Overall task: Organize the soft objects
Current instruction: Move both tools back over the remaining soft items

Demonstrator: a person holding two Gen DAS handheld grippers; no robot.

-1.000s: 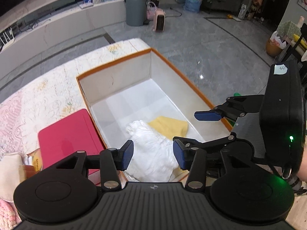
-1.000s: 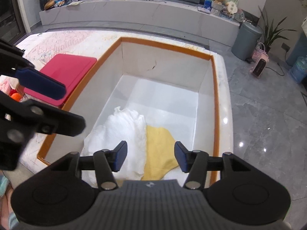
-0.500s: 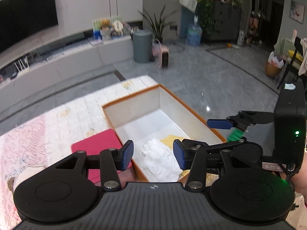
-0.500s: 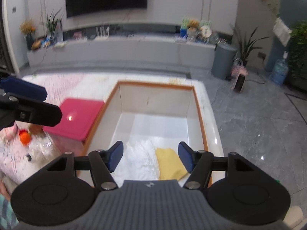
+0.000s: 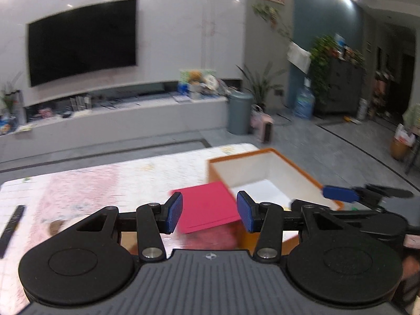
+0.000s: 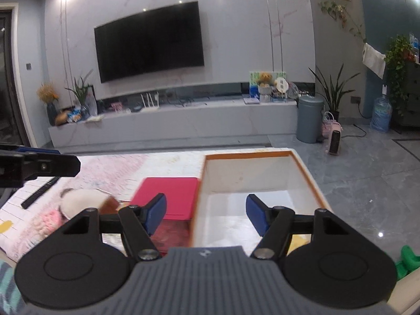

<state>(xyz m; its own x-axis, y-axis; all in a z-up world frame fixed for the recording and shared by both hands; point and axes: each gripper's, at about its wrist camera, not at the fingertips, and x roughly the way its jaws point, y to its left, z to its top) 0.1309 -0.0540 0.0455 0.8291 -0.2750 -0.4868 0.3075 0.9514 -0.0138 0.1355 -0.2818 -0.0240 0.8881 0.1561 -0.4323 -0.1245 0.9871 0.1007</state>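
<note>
An orange-rimmed box with white inside stands on the table, also in the left wrist view. A yellow cloth shows at its near end, mostly hidden by my fingers. A white plush and a pink fluffy item lie on the table to the left. My right gripper is open and empty, held above the box's near end. My left gripper is open and empty, above a red lid. The right gripper's fingers show at right in the left wrist view.
The red lid lies on a clear container beside the box. A black remote lies at the table's left. The table has a pale patterned cover. A green object is at the lower right. Grey floor lies beyond.
Both grippers have risen and tilted up from looking down into the box. The room's wall and TV have come into view. Both stay open and empty.
</note>
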